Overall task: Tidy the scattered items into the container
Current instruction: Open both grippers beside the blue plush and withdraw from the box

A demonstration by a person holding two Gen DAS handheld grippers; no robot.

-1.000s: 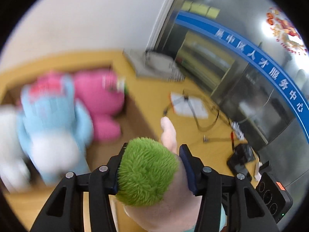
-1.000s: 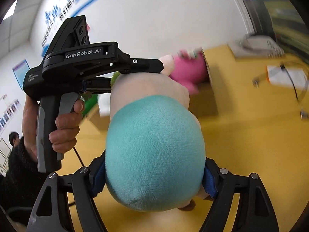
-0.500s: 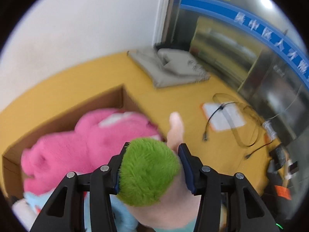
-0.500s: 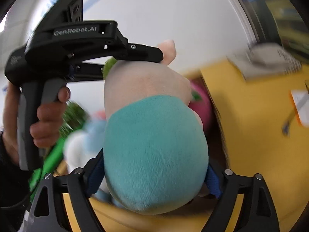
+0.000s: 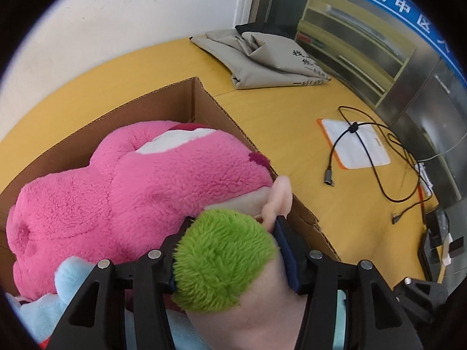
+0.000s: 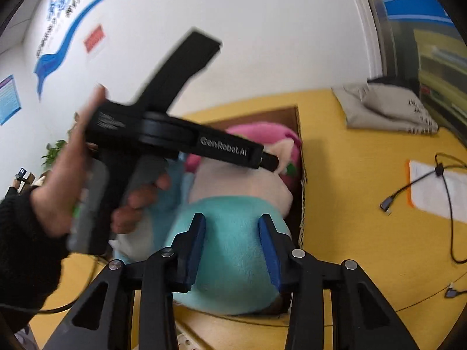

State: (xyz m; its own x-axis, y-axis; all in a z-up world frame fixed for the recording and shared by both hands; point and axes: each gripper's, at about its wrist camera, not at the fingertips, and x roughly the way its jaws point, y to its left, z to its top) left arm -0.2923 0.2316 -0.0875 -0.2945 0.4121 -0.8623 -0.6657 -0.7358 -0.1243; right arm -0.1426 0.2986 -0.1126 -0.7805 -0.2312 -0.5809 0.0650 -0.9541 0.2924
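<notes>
A plush doll with green hair (image 5: 221,259), a peach head and a teal body (image 6: 233,250) lies at the near end of the cardboard box (image 5: 210,99). My left gripper (image 5: 230,248) is shut on the doll's head. My right gripper (image 6: 232,233) is open, its blue pads (image 6: 270,248) standing above the teal body without squeezing it. A pink plush bear (image 5: 131,186) fills the box beside the doll; it also shows in the right wrist view (image 6: 262,134). A light blue plush (image 5: 70,285) lies at the lower left of the box.
The box sits on a yellow table (image 5: 292,122). A folded grey cloth bag (image 5: 268,55) lies at the far edge. A white pad (image 5: 356,143) and black cables (image 5: 376,169) lie to the right. The person's left hand (image 6: 58,201) holds the other gripper's handle.
Both grippers have carried the doll down into the box next to the pink bear. My right gripper has opened and let go of the teal body.
</notes>
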